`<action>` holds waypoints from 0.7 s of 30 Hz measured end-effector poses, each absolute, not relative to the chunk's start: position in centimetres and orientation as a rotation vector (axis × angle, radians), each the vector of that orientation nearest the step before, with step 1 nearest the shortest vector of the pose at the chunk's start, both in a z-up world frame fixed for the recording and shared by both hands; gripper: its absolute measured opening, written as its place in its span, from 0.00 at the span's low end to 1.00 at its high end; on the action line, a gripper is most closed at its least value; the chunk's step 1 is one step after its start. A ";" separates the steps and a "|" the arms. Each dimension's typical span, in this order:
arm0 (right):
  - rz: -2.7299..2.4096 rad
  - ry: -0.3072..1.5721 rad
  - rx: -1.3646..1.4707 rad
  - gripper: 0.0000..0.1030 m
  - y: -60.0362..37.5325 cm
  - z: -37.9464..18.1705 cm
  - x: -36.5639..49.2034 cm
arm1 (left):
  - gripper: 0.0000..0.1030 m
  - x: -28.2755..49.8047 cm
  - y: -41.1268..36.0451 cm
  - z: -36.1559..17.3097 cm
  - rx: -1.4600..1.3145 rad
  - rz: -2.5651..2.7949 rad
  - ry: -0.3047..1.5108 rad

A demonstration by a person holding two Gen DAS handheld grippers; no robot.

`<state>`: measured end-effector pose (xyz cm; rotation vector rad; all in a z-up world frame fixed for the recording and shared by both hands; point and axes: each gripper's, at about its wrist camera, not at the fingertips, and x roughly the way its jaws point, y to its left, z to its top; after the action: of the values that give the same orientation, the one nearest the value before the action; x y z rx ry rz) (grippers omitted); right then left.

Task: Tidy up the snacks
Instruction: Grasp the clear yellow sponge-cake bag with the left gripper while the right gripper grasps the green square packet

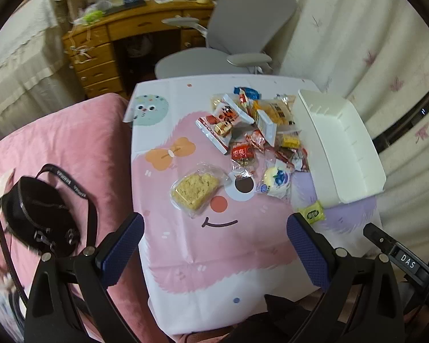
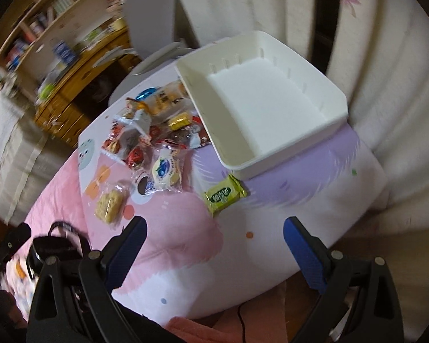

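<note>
My cartoon tablecloth (image 1: 186,243) fills mid-frame, wooden desk (image 1: 100,57) upper left. Snack pile (image 1: 248,131) sits centre, beside the white bin (image 1: 340,143). My left tongs (image 1: 215,235) and right tongs (image 2: 215,235) gape wide, holding nothing.

snack pile (image 1: 251,131) left of bin (image 1: 340,143) | wafer packet (image 2: 224,195) before bin; bag (image 1: 37,214) far left

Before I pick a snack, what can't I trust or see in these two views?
- Snack pile: wrappers overlap, lower ones hidden, both views.
- Bin far end: behind its own wall, left view.
- Yellow packet: part hidden by finger, left view.
- Right view: motion blur, labels unreadable.
</note>
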<state>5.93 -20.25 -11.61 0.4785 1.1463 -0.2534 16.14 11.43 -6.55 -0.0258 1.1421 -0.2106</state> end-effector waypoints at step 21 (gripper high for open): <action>-0.462 1.319 0.725 0.89 -20.9 -21.6 9.3 | 0.97 26.5 8.9 -19.8 0.144 -0.267 1.451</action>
<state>9.33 -20.87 -21.57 0.7250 1.3188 -0.4617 26.51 8.86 -19.85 0.1443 1.4509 -0.2674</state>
